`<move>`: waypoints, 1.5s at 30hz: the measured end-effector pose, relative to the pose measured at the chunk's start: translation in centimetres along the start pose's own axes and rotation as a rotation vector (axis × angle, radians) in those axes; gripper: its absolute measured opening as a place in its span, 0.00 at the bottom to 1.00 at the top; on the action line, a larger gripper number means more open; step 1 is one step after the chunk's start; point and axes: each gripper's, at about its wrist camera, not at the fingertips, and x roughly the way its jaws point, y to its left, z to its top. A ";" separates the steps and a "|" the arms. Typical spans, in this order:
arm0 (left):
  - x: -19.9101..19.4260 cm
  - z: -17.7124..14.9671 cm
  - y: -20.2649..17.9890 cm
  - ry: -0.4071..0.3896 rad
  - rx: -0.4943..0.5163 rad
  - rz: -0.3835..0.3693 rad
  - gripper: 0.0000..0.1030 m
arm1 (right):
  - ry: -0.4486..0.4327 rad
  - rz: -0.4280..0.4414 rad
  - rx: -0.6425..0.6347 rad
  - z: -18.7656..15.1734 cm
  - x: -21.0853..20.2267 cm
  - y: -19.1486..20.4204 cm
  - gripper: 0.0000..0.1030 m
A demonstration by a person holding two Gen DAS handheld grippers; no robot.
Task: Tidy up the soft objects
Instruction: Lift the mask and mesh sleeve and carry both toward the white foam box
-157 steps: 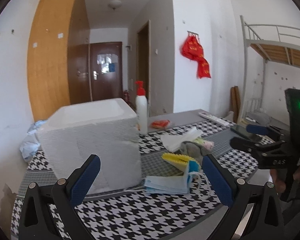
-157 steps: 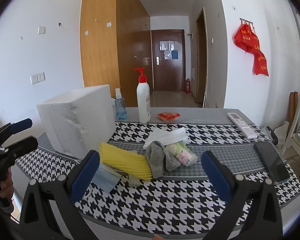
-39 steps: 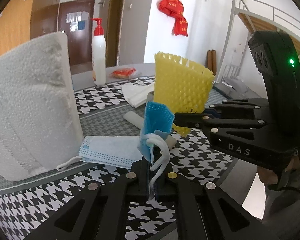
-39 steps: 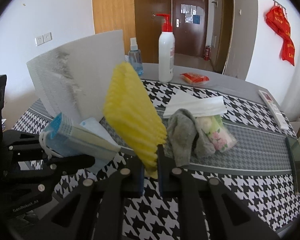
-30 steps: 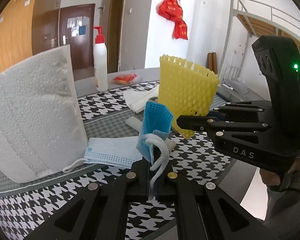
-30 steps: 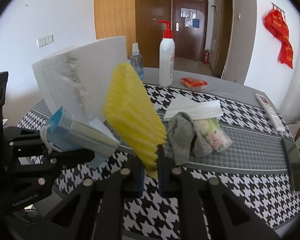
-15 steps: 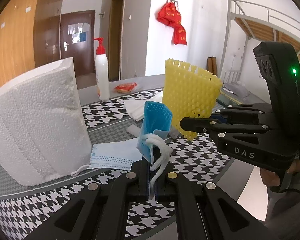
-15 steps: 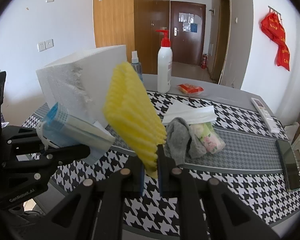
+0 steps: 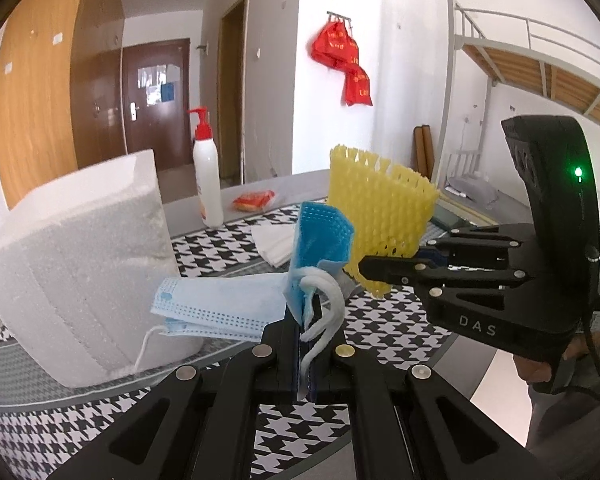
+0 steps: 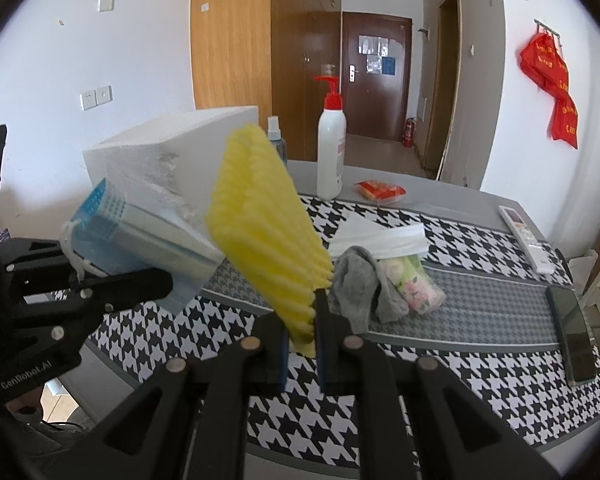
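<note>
My left gripper (image 9: 306, 320) is shut on a bundle of blue face masks (image 9: 320, 248) and holds it above the table; the bundle also shows in the right wrist view (image 10: 148, 236). My right gripper (image 10: 302, 320) is shut on a yellow foam net (image 10: 268, 224), lifted off the table; it shows in the left wrist view (image 9: 376, 216) too. A white foam box (image 9: 80, 256) stands to the left. A grey cloth (image 10: 360, 284), a floral tissue pack (image 10: 412, 284) and white tissues (image 10: 380, 236) lie on the houndstooth table (image 10: 480, 360).
A white pump bottle (image 10: 332, 152), a small blue spray bottle (image 10: 276, 136) and a red snack packet (image 10: 380, 190) stand at the back. A remote (image 10: 528, 240) and a phone (image 10: 576, 340) lie at the right edge.
Both grippers have lifted higher with their loads. The hanging mask has come off the table with the blue bundle.
</note>
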 end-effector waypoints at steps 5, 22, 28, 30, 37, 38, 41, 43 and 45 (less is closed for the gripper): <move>-0.6 0.1 0.0 -0.015 0.005 0.007 0.03 | -0.014 0.003 -0.002 0.0 -0.4 0.2 0.13; -2.1 0.8 0.2 -0.039 0.005 0.068 0.03 | -0.055 0.008 -0.011 0.5 -1.7 0.6 0.13; -2.6 1.5 0.7 -0.056 0.001 0.097 0.03 | -0.072 0.013 -0.022 1.2 -2.1 1.0 0.13; -2.9 1.7 0.8 -0.065 0.002 0.106 0.03 | -0.079 0.014 -0.026 1.4 -2.1 1.1 0.13; -3.3 2.1 1.1 -0.090 0.000 0.136 0.03 | -0.096 0.023 -0.036 2.1 -2.2 1.4 0.13; -3.3 2.1 1.1 -0.093 0.001 0.140 0.03 | -0.099 0.023 -0.037 2.2 -2.2 1.4 0.13; -3.5 2.2 1.2 -0.103 0.000 0.143 0.03 | -0.107 0.024 -0.045 2.5 -2.3 1.7 0.13; -3.6 2.2 1.3 -0.106 -0.002 0.145 0.03 | -0.111 0.022 -0.050 2.6 -2.4 1.8 0.13; -3.8 2.0 1.5 -0.111 -0.004 0.147 0.03 | -0.114 0.024 -0.051 2.7 -2.4 1.8 0.13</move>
